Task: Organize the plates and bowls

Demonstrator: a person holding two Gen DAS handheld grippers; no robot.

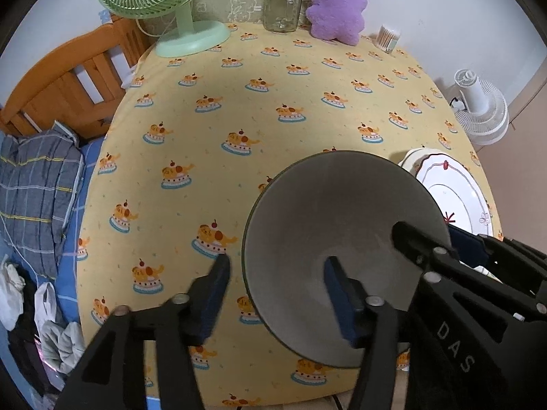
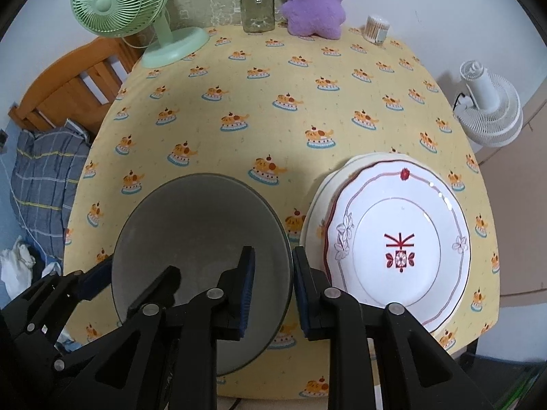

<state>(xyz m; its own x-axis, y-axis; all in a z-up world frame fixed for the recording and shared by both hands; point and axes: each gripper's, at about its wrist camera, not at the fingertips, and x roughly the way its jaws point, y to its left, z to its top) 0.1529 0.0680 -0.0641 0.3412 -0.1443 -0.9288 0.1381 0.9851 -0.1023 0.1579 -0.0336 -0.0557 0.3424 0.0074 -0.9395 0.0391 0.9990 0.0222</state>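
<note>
A grey bowl (image 1: 328,212) (image 2: 198,232) sits on the yellow patterned tablecloth near the front edge. My left gripper (image 1: 277,294) is open, its jaws straddling the bowl's left rim, one finger outside and one inside. My right gripper (image 2: 273,290) is open and straddles the bowl's right rim, also visible in the left wrist view (image 1: 444,249). A white plate with red trim (image 2: 400,242) (image 1: 454,191) lies on a cream plate (image 2: 318,205) to the right of the bowl.
At the table's far edge stand a green fan (image 2: 126,10), a glass jar (image 2: 257,7), a purple plush (image 2: 312,0) and a cotton swab tub (image 2: 377,29). A white fan (image 2: 489,109) stands off the right side. A wooden bed frame (image 1: 71,78) and clothes are on the left.
</note>
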